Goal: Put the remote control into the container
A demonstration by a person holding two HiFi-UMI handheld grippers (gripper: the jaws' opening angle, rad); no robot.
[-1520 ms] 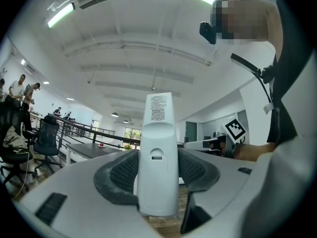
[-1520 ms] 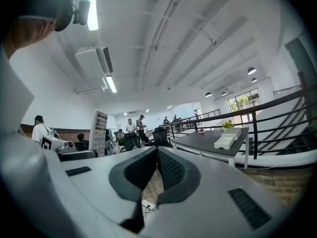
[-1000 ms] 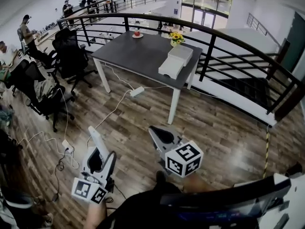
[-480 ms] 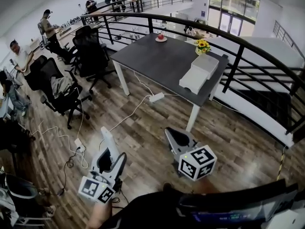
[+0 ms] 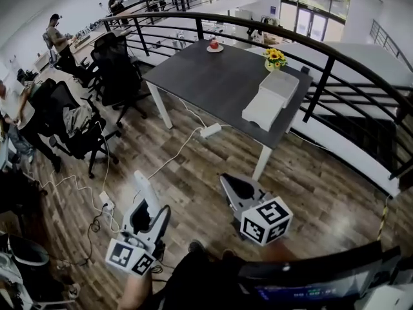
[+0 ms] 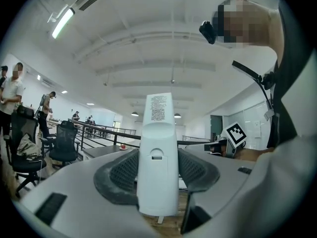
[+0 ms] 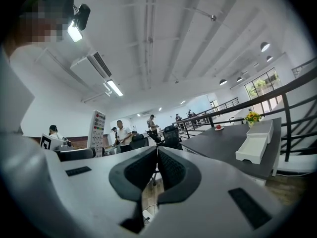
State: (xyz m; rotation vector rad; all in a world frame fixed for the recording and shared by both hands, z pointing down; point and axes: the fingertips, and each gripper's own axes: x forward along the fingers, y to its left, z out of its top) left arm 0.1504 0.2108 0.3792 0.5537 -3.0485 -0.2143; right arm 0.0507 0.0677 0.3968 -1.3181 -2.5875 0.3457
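The left hand-held gripper (image 6: 157, 171) is clamping the remote (image 6: 157, 148) by its lower end. Its jaws are pressing on both narrow sides while the long white body is sticking out ahead. The remote is hanging over the floor, well apart from the counter (image 5: 213, 82), where the white container (image 5: 271, 97) is sitting near one end. The right hand-held gripper (image 7: 156, 168) is pressing its jaws together on nothing. The remote is looking like a light, stiff plastic shell, smooth enough to slide between the pads. I am therefore judging the low grip across the narrow sides as sound, though the long overhang is probably leaving it free to pivot if it knocks the container's wall. A printed label with a square code is showing on its upper part, with what is looking like a battery-cover latch below, but the lines are coming out too small to read, and no brand is showing.
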